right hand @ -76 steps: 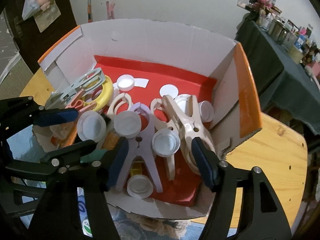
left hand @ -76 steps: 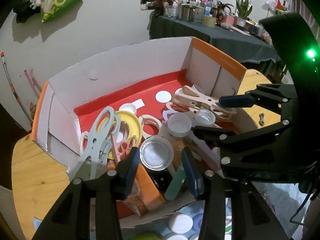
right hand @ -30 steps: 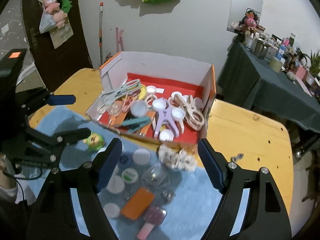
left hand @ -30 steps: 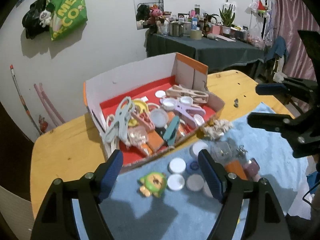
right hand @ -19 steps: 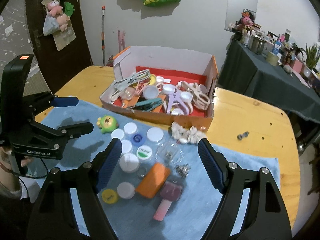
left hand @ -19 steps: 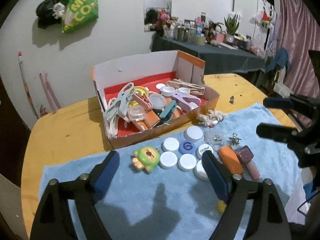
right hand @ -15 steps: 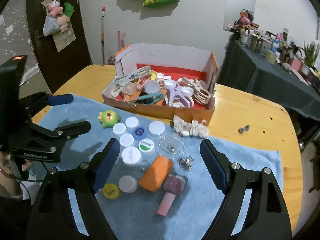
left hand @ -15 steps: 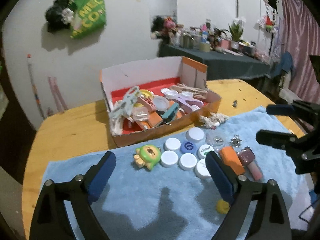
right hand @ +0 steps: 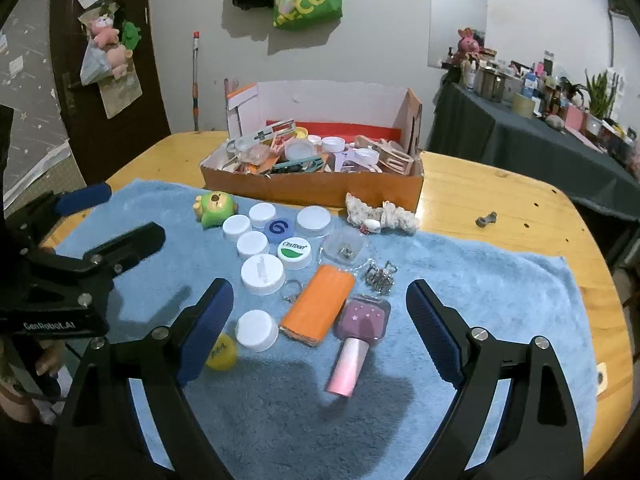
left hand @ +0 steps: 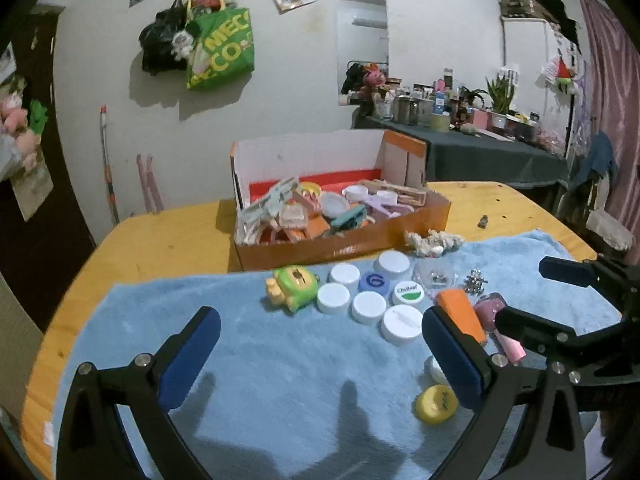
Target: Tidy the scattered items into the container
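both grippers, left gripper (left hand: 316,354) and right gripper (right hand: 320,326), hovering with jaws apart, empty, surveying caps and orange case (right hand: 318,305) lying on blue towel (right hand: 460,280); cardboard box (right hand: 312,190) sitting at 12 o'clock, awaiting them.

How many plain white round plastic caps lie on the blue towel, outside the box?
6. Small caps near green toy; large caps; one beside yellow cap. More may be hidden.

Dim indoor light, seemingly from above, casts soft shadows; fisheye bends edges, with slight blur.
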